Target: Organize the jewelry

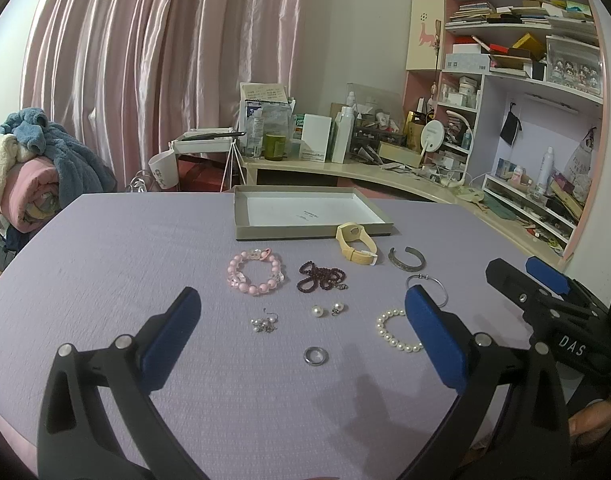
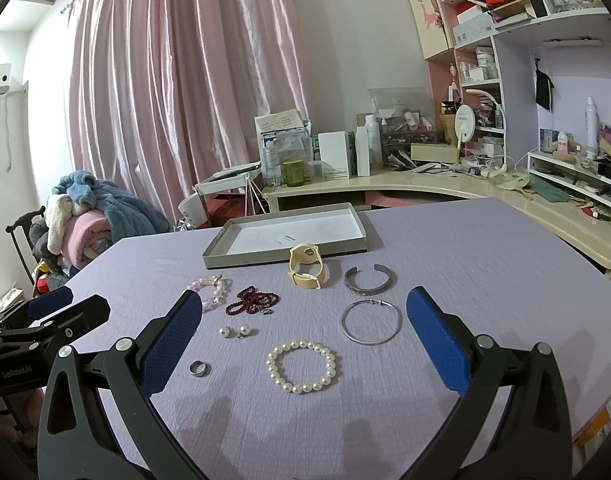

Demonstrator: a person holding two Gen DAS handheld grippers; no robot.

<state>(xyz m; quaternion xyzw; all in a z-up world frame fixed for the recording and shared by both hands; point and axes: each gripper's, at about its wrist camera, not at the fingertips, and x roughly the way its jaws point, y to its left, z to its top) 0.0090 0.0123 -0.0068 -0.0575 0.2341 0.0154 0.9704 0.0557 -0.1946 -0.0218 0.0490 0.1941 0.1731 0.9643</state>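
Both grippers, left and right, hover with jaws wide apart, holding nothing. Jewelry's spread on the purple table: pearl bracelet dead center, bangle at 2 o'clock, tray at 12.

Your left gripper's finger covers part of the pearl bracelet and hoop. In the right view, your finger hides part of the pink bracelet. The tray's print is too small to read, and the earring cluster is too small to make out.
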